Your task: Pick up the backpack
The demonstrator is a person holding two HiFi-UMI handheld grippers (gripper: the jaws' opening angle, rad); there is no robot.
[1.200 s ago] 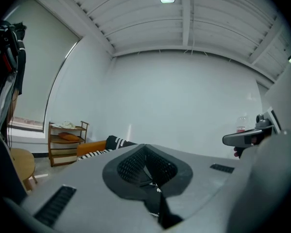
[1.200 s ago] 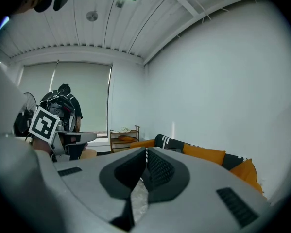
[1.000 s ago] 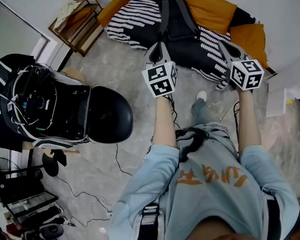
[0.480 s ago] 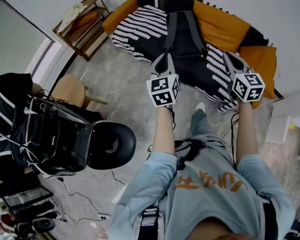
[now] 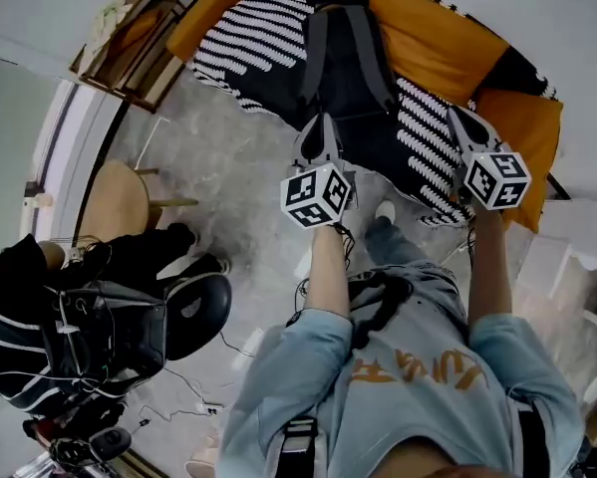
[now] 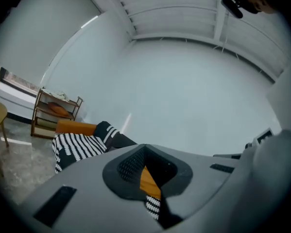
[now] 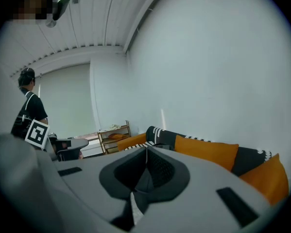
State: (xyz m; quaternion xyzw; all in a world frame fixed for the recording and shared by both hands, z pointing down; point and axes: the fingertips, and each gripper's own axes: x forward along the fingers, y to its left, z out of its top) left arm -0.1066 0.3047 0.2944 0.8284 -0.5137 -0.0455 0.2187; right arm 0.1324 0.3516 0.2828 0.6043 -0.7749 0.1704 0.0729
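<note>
Both tools are clenched with nothing between the jaws. The left tool [image 5: 321, 125] is seen shut in its own view [image 6: 145, 152], and the right tool [image 5: 461, 118] likewise [image 7: 146, 153]. Both are held out ahead of the person's light blue shirt [image 5: 418, 366], each carrying its marker cube.

The backpack [image 5: 348, 68] is dark and is laid straps-up on a sofa [image 5: 522, 118], across a black-and-white striped throw [image 5: 248, 48]. It lies ahead of the two tools, nearer the left one. In the head view the left tool's tip overlaps the backpack's near edge; contact cannot be judged. The right tool is held over the striped throw, to the right of the backpack. Orange cushions [image 5: 428, 43] are set behind and to the right of the backpack.

Nothing is seen lying between the tools and the backpack. The person's shoe [image 5: 385, 210] is planted on the marbled floor [image 5: 248, 197], just short of the sofa.

To the left, a wooden shelf rack [image 5: 129, 38] is placed against the wall beside the sofa's end. A round wooden stool [image 5: 114, 202] is noted nearer, and beside it a bystander in black [image 5: 19, 297] with a black chair loaded with wired equipment [image 5: 129, 327]. Loose cables [image 5: 208, 401] are trailed over the floor at the lower left, well apart from the sofa.
</note>
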